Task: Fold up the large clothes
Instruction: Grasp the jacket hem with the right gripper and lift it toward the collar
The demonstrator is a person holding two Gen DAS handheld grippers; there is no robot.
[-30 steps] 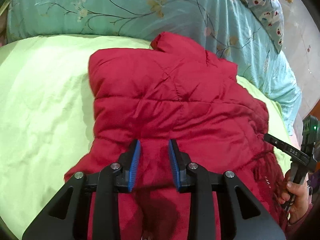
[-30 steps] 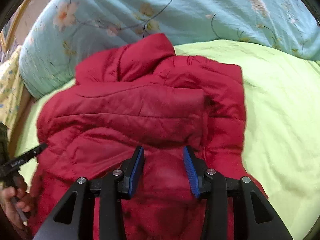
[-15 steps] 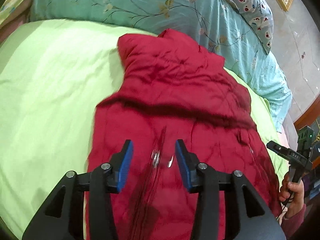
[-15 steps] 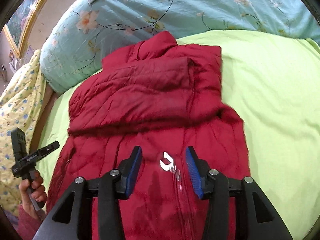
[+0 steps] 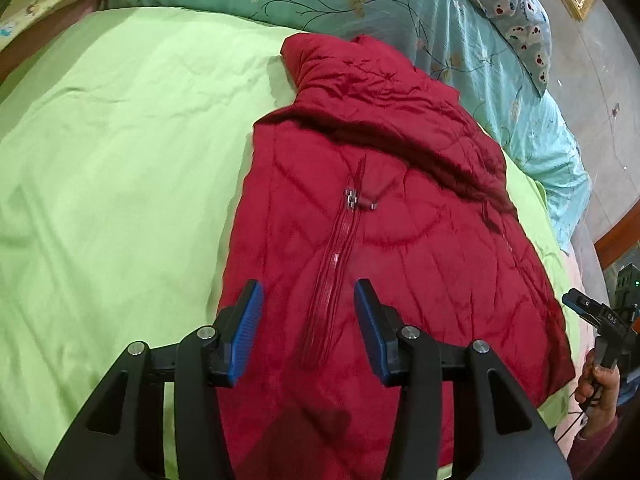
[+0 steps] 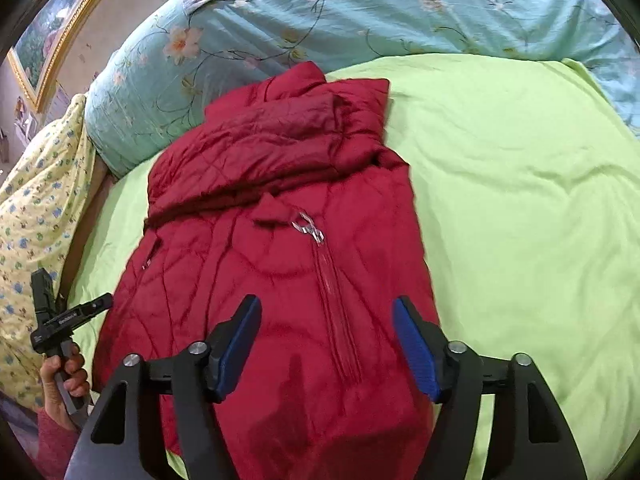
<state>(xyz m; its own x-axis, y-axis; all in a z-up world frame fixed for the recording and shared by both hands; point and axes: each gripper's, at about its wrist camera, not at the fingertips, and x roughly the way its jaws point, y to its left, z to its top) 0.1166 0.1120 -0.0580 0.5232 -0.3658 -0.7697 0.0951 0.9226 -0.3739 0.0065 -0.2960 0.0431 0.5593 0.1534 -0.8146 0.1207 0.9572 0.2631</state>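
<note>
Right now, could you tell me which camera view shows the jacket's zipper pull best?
The left wrist view: the zipper pull lies sharp and centred on the red jacket. The right wrist view shows the same pull too, but blurred and glinting.

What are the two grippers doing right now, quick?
Left gripper: open, holding nothing, above the red jacket.
Right gripper: open, holding nothing.

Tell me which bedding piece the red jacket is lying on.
The plain lime-green sheet. The red jacket lies flat on it; the teal floral quilt is bunched beyond the collar, and the yellow flowered one sits off the edge.
</note>
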